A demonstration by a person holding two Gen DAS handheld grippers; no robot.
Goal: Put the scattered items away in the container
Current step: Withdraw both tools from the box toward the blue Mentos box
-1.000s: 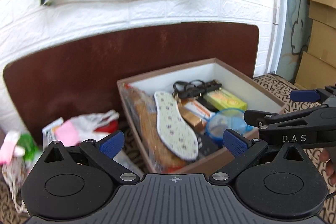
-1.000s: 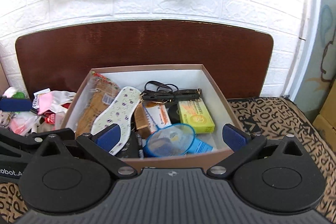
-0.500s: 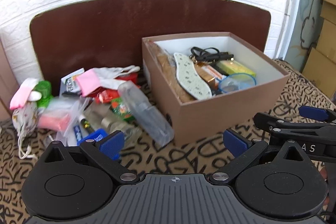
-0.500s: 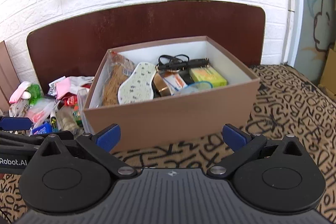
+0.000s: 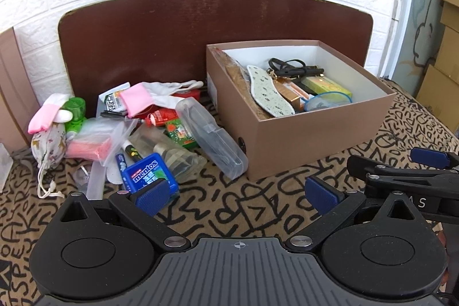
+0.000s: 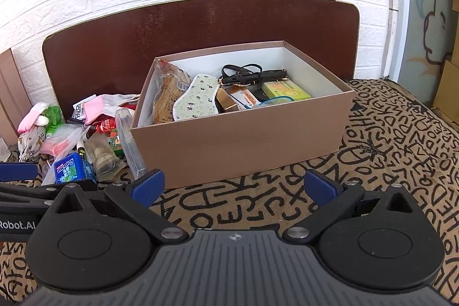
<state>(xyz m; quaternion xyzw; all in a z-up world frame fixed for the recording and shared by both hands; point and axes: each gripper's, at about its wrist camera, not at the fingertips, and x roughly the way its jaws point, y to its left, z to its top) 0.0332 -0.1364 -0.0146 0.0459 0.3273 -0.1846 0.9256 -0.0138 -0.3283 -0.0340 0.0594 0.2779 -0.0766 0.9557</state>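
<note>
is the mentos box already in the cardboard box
No, the mentos box lies on the cloth left of the cardboard box.

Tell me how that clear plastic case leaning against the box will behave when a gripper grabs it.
The clear plastic case looks rigid and smooth, so it probably stays stiff but may slip between the pads. It leans on the box, so a push would likely slide it flat. It probably weighs little.

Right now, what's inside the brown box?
Inside the brown box I see a spotted insole, a bagged brown thing, black straps, a yellow-green packet and an orange-white carton. Whatever lies underneath them is covered.
</note>
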